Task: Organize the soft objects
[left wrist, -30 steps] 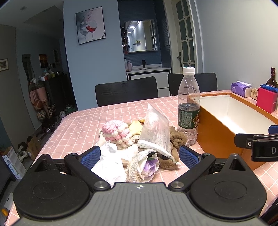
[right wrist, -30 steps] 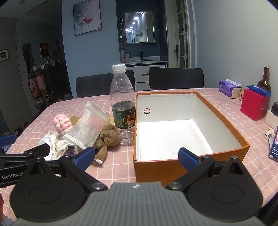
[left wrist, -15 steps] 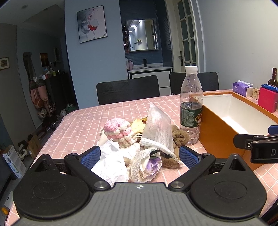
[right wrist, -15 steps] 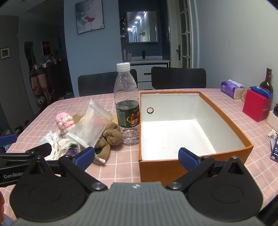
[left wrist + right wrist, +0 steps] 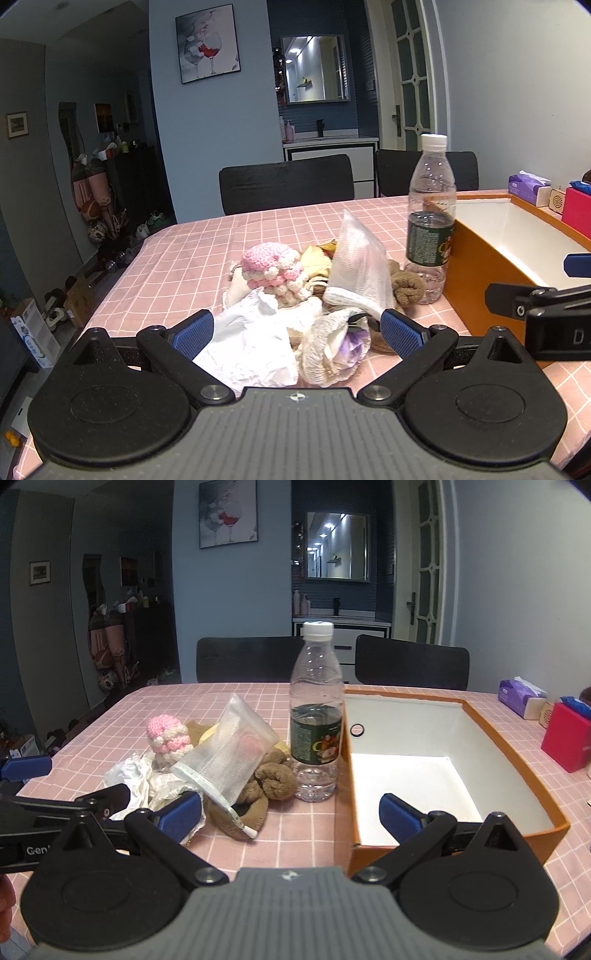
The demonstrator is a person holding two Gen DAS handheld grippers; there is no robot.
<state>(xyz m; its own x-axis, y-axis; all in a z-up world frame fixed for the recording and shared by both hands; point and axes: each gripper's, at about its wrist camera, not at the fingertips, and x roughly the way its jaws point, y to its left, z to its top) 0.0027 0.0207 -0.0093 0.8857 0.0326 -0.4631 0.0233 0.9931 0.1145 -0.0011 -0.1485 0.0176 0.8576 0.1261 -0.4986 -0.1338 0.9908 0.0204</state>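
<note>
Soft pile of crumpled white tissue (image 5: 251, 339), pink crochet toy (image 5: 271, 267) and mesh pouch (image 5: 358, 273) lies left of the orange box (image 5: 436, 771). Light, limp; I'd pinch bunched folds. Left gripper (image 5: 297, 332), right gripper (image 5: 291, 812) released, empty.

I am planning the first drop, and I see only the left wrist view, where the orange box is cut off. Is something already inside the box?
Observer: No. The right wrist view looks into the orange box: its white floor is bare.
Operator: Is the right gripper holding something?
Observer: No. The right gripper is open, with nothing between its fingers.
Operator: What is in the mesh bag?
Observer: Something pinkish shows through the mesh bag; I cannot tell what it is.
</note>
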